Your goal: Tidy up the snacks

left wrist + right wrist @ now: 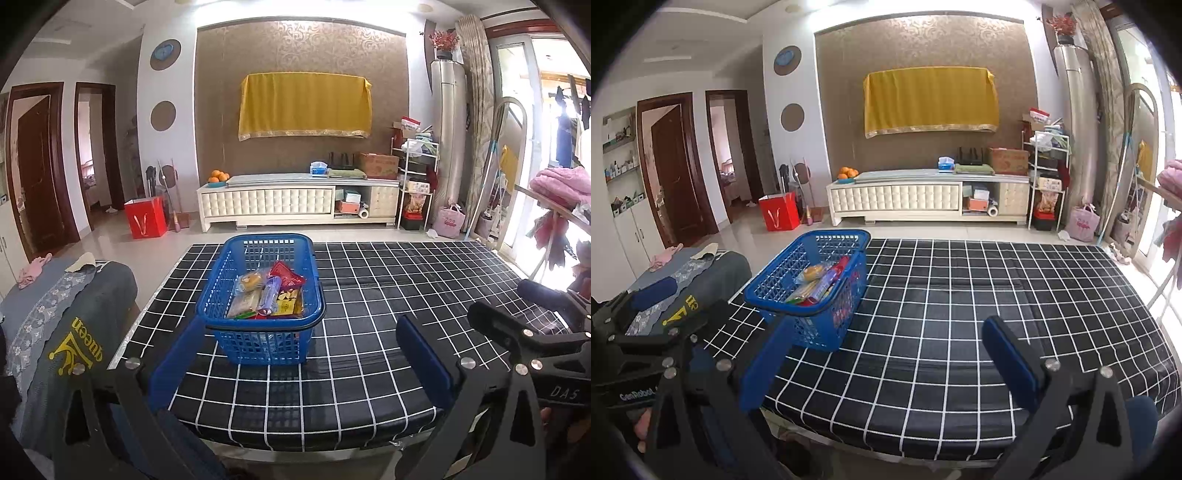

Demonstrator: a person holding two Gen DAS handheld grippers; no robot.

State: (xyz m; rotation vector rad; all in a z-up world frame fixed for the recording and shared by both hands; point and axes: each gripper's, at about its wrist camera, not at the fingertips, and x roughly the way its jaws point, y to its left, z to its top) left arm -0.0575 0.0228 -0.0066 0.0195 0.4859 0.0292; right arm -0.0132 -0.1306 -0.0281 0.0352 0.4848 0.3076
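A blue plastic slatted basket holding packaged snacks is sitting on the black white-gridded tablecloth, at twelve o'clock of the left gripper; the right gripper is hanging beside it, both with fingers spread wide, holding nothing.

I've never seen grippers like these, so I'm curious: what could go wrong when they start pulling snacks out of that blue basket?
The snack packets lie piled together in the blue plastic mesh basket, so an open left gripper might pinch two at once or crush a soft one. The basket stands near the left edge of the black-and-white checked tablecloth; a nudge could perhaps push it off. The right gripper, also open, hangs farther away.
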